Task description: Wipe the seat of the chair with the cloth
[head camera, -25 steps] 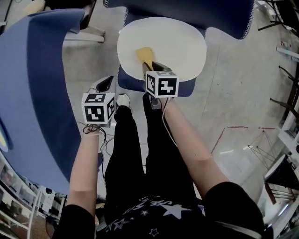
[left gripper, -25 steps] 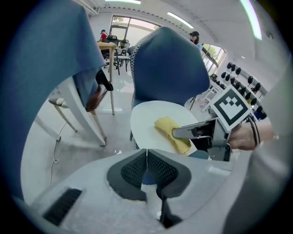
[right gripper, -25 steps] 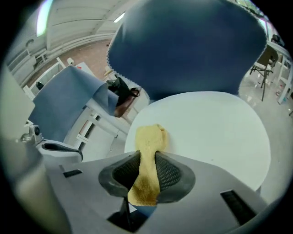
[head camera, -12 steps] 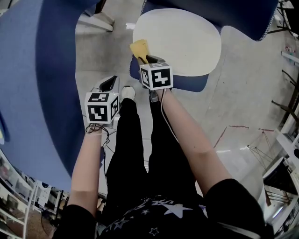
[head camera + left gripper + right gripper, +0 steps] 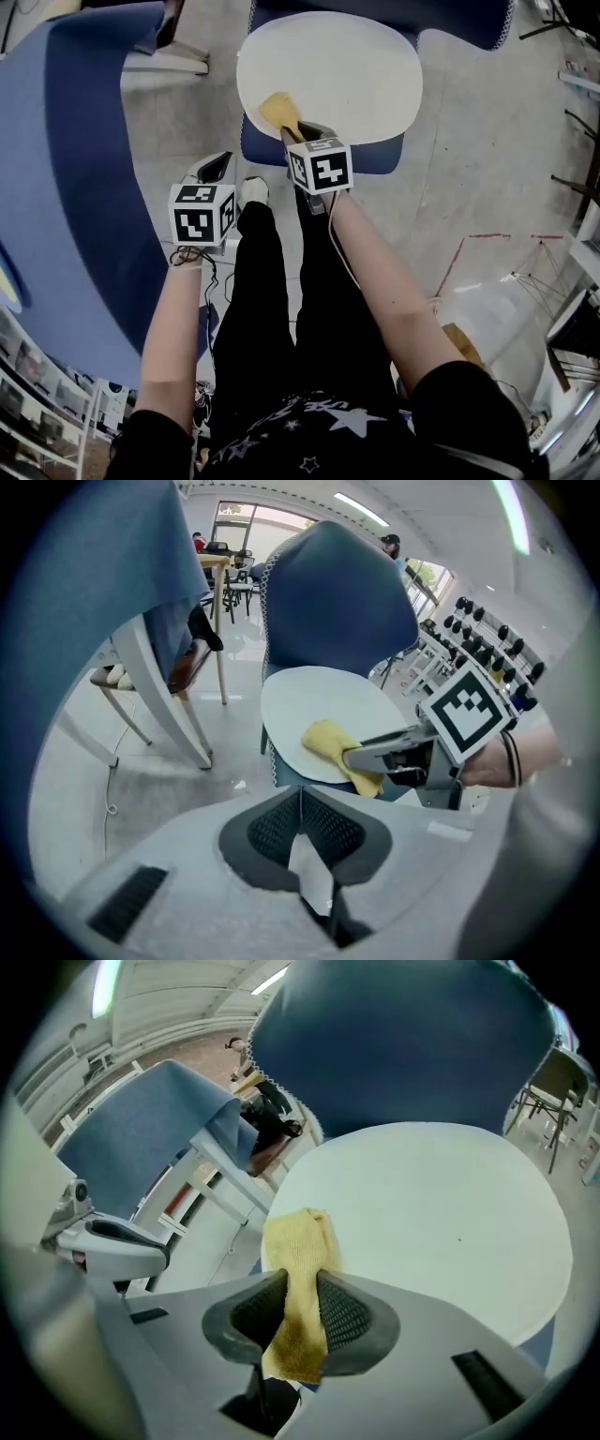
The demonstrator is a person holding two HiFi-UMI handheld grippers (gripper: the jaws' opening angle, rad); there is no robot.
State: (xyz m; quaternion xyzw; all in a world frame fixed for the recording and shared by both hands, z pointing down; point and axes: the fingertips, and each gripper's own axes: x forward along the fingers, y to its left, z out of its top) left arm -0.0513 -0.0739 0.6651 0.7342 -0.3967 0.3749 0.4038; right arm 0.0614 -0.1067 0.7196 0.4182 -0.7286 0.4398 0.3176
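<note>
Since half a second earlier, the cloth (image 5: 279, 111) was moved from the rim onto the seat (image 5: 347, 75), pinched by the fingers of the right gripper (image 5: 300, 1309). The fingers of the left gripper (image 5: 298, 832) were closed on nothing. The cloth could be dragged loose by friction.

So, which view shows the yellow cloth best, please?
The right gripper view: the cloth sits close, pinched between the right gripper's jaws, its end on the seat. The left gripper view shows it smaller, side-on; the head view, only a tip.
</note>
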